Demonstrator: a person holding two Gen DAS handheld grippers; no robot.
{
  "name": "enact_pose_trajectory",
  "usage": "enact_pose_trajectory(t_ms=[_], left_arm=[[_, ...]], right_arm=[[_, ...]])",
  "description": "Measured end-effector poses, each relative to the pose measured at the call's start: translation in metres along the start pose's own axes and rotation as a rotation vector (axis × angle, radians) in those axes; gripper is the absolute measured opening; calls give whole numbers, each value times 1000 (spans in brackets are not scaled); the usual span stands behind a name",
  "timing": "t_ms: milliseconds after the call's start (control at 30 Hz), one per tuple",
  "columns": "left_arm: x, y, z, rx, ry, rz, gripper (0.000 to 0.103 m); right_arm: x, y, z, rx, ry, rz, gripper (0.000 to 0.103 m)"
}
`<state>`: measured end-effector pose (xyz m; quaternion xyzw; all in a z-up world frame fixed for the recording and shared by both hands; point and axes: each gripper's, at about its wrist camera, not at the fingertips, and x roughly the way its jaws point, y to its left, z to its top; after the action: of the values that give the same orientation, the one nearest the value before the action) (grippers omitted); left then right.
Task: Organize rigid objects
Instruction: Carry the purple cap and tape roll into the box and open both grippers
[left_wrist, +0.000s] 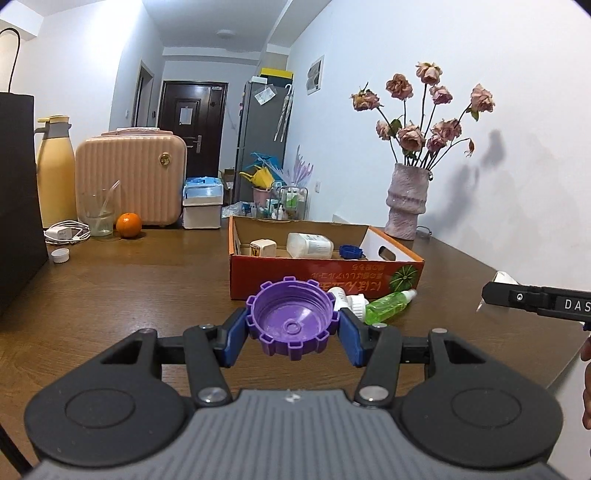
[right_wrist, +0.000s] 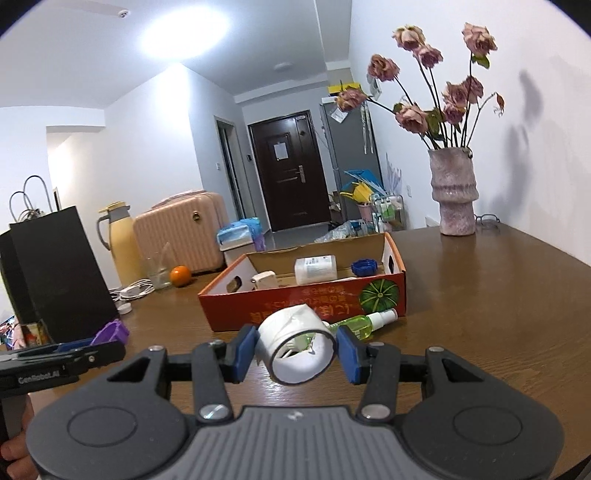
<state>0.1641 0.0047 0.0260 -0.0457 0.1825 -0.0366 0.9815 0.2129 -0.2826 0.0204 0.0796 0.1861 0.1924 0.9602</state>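
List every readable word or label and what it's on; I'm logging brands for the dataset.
"DAS": right gripper, side bar; rest cut off.
"GenRobot.AI": left gripper, side bar.
Cardboard box: white print upside down, unreadable.
White bottle in box: label too small.
Door notice: blurred.

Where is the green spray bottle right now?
The green spray bottle lies on the wooden table against the orange cardboard box's front wall, just beyond the tape roll.

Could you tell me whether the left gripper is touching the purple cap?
Touching. The left wrist view shows the left gripper with both blue jaws pressed against opposite sides of the purple cap, held above the table.
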Motion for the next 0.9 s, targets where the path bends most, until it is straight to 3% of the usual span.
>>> enact_pose_trajectory(t_ms=[267,467,767,900], left_arm=[[3,2,-1,-5,0,-8,53],[30,6,5,13,18,-7,53],[126,17,61,69,12,-19,53],[185,18,92,130,57,-52,53]], right_arm=[[-4,-2,-3,5,1,-10,47],[22,-4,-5,9,40,-4,47],[85,-15,26,-19,49,11,47],[125,-21,55,-87,42,4,47]])
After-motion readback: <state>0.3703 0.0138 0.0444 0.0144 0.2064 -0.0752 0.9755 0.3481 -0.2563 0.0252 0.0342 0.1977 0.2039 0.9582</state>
